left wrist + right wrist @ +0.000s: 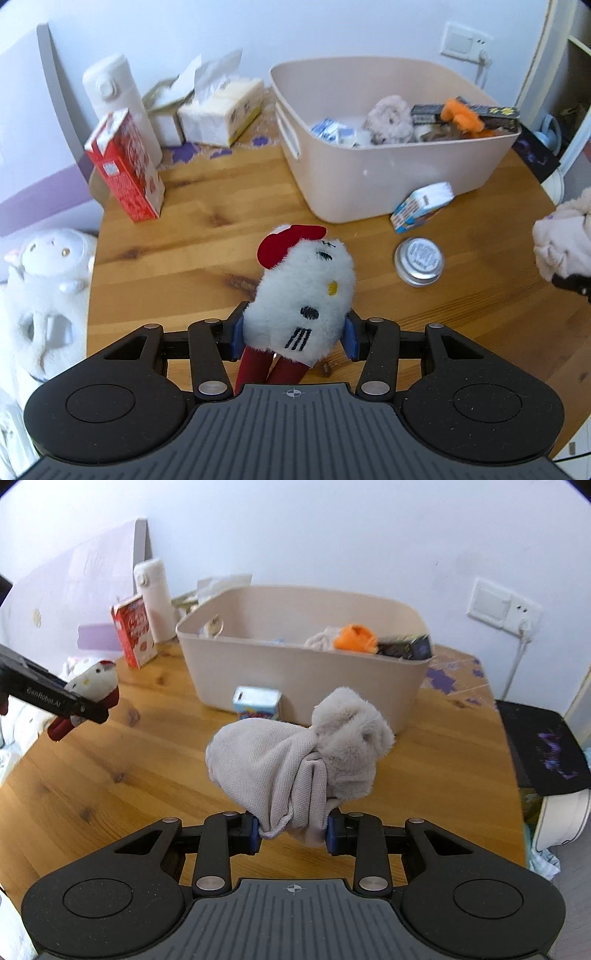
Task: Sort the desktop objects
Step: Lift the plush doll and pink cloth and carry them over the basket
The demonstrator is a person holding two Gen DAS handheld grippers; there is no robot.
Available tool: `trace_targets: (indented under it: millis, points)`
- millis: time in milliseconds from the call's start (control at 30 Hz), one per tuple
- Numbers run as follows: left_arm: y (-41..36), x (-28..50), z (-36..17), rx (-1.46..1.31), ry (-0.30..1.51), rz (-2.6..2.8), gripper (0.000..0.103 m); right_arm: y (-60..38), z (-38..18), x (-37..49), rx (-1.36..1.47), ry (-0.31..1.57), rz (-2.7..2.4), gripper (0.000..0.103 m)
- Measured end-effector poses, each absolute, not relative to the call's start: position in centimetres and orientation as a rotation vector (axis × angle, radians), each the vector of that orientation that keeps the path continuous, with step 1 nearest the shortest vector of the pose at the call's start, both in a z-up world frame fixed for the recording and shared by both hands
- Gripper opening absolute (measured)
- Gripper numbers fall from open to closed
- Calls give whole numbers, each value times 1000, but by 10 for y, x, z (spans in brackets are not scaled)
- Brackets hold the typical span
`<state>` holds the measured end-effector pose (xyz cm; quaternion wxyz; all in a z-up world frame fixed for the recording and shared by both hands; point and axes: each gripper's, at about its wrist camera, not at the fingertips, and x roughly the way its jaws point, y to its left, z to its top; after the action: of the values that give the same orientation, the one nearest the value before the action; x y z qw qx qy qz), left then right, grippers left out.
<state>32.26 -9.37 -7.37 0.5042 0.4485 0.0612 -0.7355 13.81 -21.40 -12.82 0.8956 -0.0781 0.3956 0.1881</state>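
Left hand-held gripper [293, 338] closed on a white plush [304, 291] with red cap, pads pinching its lower body, red legs dangling below, held above the near middle of the counter [184, 266]. Right hand-held gripper [291, 829] likewise clamped, on the gathered end of a grey cloth bundle [295, 753] whose fuzzy cuff flops forward. Both loads apparently airborne, well short of the beige bin [388, 177] at the far side, already part filled with an orange item, a dark box and other soft pieces. Best done one at a time: carry the plush forward and a little right, clear over the near rim before opening, since a low approach would likely catch the dangling legs on the wall. Same for the cloth: lift high enough for the drooping bulk to pass the rim, then release over an open patch of the bin, not on the box edge. Keep the two grippers apart over the bin to avoid collision. Still on the counter near the bin: a small blue carton [421, 208] touching or nearly touching its wall, and a round tin [419, 262] just nearer. Worth steering around both. Red carton [125, 170], white flask and tissue packs at far left probably stay.
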Motion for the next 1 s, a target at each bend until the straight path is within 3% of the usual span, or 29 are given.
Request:
trace_targets:
  millis: [633,1000]
  points:
    - [-67,267,5,878,-19,-1893,50,-232,-64,171,-195,629,367,29]
    - [-106,222,0,869,-11,-1829,50,-224,-41,232,-239,548,420,29]
